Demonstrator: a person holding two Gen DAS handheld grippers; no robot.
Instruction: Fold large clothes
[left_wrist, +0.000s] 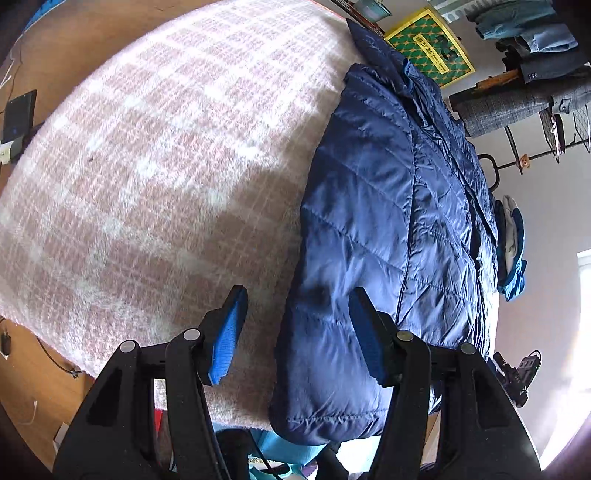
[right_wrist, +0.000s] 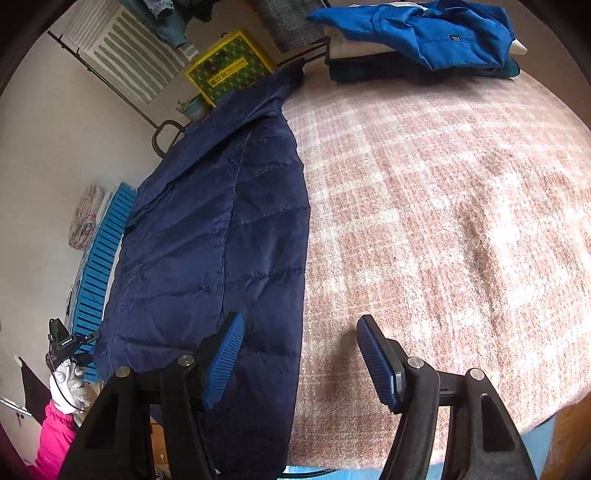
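A navy quilted puffer jacket (left_wrist: 388, 229) lies folded into a long narrow strip on a pink-and-white plaid blanket (left_wrist: 155, 155). It also shows in the right wrist view (right_wrist: 221, 240), along the blanket's (right_wrist: 443, 221) left edge. My left gripper (left_wrist: 295, 332) is open and empty, hovering over the jacket's near hem edge, one finger above the jacket, the other above the blanket. My right gripper (right_wrist: 299, 362) is open and empty above the jacket's near end and its right edge.
A stack of folded clothes with a bright blue top (right_wrist: 417, 33) sits at the blanket's far corner. A yellow-framed green picture (left_wrist: 430, 46) leans on the wall. Clothes hang on a rack (left_wrist: 535, 85). A blue slatted crate (right_wrist: 99, 266) stands beside the bed. A wooden floor (left_wrist: 33, 376) lies below.
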